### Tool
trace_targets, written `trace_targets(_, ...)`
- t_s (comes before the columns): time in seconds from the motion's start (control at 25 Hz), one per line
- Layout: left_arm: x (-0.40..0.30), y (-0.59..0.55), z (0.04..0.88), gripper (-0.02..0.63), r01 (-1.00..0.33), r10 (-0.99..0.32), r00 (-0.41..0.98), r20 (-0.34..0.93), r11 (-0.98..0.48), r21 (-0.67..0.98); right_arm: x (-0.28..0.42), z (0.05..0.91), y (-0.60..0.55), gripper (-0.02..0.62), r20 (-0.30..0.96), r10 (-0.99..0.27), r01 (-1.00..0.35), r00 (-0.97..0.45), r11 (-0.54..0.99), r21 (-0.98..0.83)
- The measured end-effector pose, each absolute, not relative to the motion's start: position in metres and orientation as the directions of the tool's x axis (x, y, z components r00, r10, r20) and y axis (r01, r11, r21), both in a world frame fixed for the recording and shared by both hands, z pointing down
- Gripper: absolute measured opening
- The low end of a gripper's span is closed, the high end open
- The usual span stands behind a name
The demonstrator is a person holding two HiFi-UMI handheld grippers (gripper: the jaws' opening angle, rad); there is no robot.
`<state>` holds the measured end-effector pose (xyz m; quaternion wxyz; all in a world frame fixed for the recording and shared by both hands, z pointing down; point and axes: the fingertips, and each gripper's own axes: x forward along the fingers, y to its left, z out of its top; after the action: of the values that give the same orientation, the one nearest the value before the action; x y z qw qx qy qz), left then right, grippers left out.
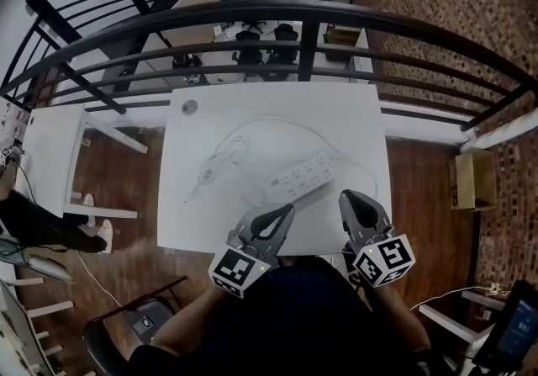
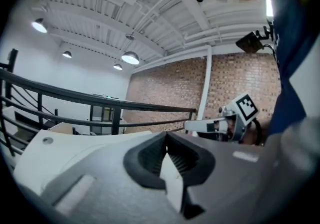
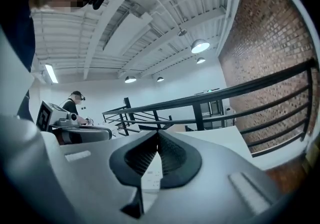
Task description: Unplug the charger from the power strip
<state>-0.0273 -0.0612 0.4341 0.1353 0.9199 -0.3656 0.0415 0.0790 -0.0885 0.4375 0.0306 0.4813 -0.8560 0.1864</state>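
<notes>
Left gripper (image 1: 287, 211): the jaws are closed on nothing, as is seen in the left gripper view (image 2: 166, 140). It is held above the near edge of the desk (image 1: 193, 223).
Right gripper (image 1: 350, 197): the jaws are likewise closed and empty in the right gripper view (image 3: 158, 139). It is held to the right of the left one, well apart from it.
Power strip (image 1: 301, 178): it is laid aslant on the desk, right of the middle, just beyond both pairs of jaws and touched by neither.
Charger: it cannot be told apart from the strip, white being set on white.
Cable (image 1: 244, 132): a thin grey loop is traced across the far half of the desk. Its left end is met by a small grey piece (image 1: 205, 174) that is too small to be identified.
Round disc (image 1: 189, 107): it is set at the far left corner of the desk, and its nature is not made out.
Cardboard box (image 1: 475, 181): it is stood on the floor to the right, and nothing inside it can be seen.
Railing (image 1: 277, 17): the far side of the scene is crossed by it.
</notes>
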Motion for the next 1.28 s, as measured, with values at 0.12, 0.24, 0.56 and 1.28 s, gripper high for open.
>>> trace_targets(0.12,-0.026,-0.063,0.436,0.006,-0.681,-0.657,0.732,0.181,-0.695,0.231,0.082,0.434,-0.091,0.011,0.230,-0.827,-0.853,-0.513,0.460,-0.246)
trace_targets(0.24,-0.027,-0.063,0.437,0.006,-0.679,-0.655,0.733,0.183,-0.694,0.239,0.083,0.435,-0.091,0.011,0.233,-0.838,-0.867,-0.494,0.452,-0.211)
trace_targets(0.56,-0.024,-0.063,0.445,0.006,-0.683,-0.656,0.729,0.194,-0.684,0.255,0.090,0.446,-0.089,0.011,0.245,-0.844,-0.877,-0.477,0.436,-0.204)
trace_targets(1.28,0.026,-0.043,0.432,0.006,-0.572,-0.521,0.816,0.249,-0.788,0.228,0.124,0.434,-0.057,0.011,0.239,-0.886,-0.909,-0.397,0.345,-0.233)
